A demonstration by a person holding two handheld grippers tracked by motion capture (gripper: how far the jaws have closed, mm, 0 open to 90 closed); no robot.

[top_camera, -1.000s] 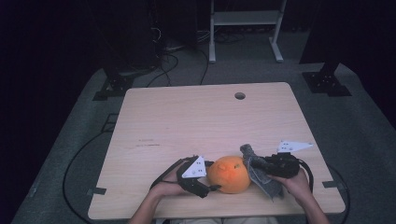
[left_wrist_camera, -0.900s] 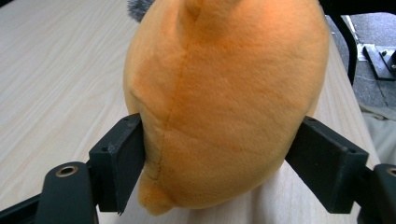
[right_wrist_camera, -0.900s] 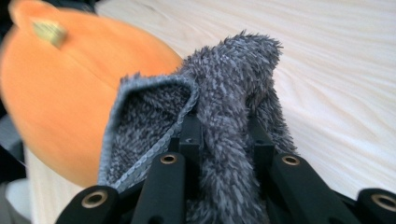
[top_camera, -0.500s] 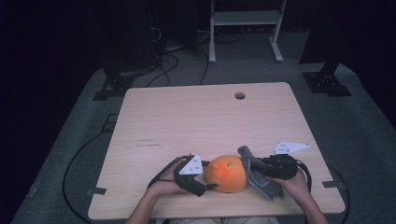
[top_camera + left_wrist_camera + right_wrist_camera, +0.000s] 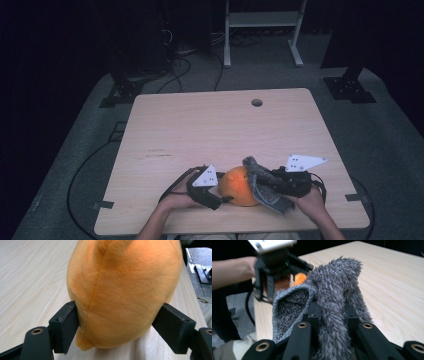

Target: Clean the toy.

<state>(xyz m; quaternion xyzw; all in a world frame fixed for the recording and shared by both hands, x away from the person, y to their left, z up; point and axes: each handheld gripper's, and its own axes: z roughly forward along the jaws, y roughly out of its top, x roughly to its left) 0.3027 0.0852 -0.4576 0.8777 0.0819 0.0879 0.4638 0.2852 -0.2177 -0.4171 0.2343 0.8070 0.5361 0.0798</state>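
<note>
- Two grippers work at the table's near edge, at 6 o'clock in my high view, with the orange plush toy between them.
- My left gripper sits at the toy's 9 o'clock, its jaws clamped on the plush body.
- My right gripper comes from 3 o'clock, jaws pinched together on a grey fuzzy sock that drapes over the toy's right side.
- A round hole lies in the tabletop at 12 o'clock, well apart; a white rack and cables stand beyond.
- The left gripper view shows both pads pressed into the toy's sides.
- The right gripper view shows the sock hiding most of the toy, with the left gripper behind.
</note>
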